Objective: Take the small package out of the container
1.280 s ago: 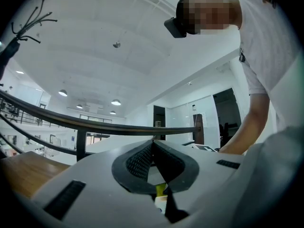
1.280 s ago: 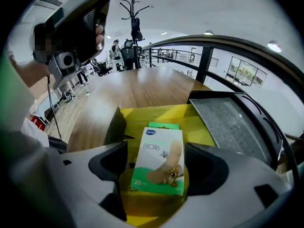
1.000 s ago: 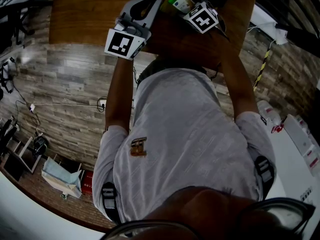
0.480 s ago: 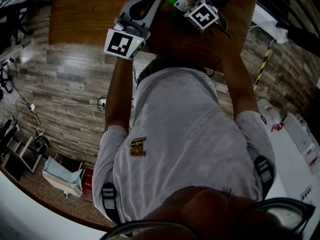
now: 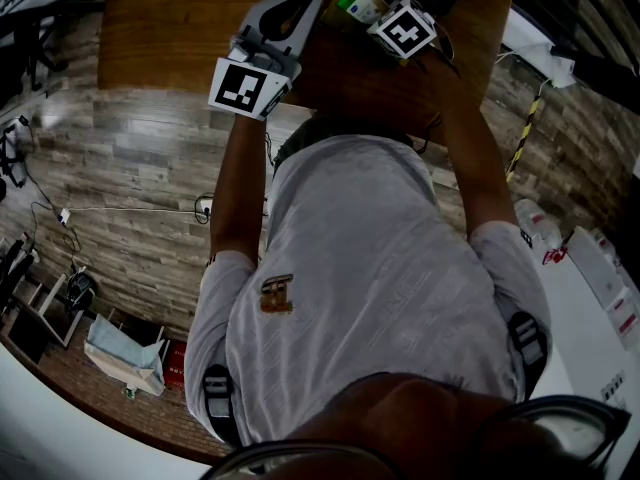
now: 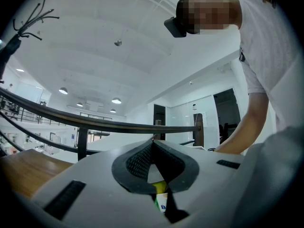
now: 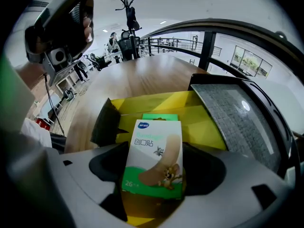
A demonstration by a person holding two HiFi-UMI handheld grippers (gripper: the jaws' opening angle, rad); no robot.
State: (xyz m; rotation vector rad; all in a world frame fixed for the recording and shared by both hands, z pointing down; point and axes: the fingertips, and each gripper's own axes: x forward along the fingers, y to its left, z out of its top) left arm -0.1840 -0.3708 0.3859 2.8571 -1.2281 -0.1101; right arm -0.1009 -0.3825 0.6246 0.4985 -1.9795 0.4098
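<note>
One small package (image 7: 153, 146) stands clamped between the right gripper's (image 7: 156, 171) jaws.

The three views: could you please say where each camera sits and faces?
Head view: on the person's head, looking down; shirt, both arms, left gripper, right gripper.
Left gripper view: on that gripper, facing up at ceiling; closed jaws, person's torso.
Right gripper view: on that gripper, facing the yellow container; jaws clamp small package.
Shared: head and right gripper views show that package.
</note>
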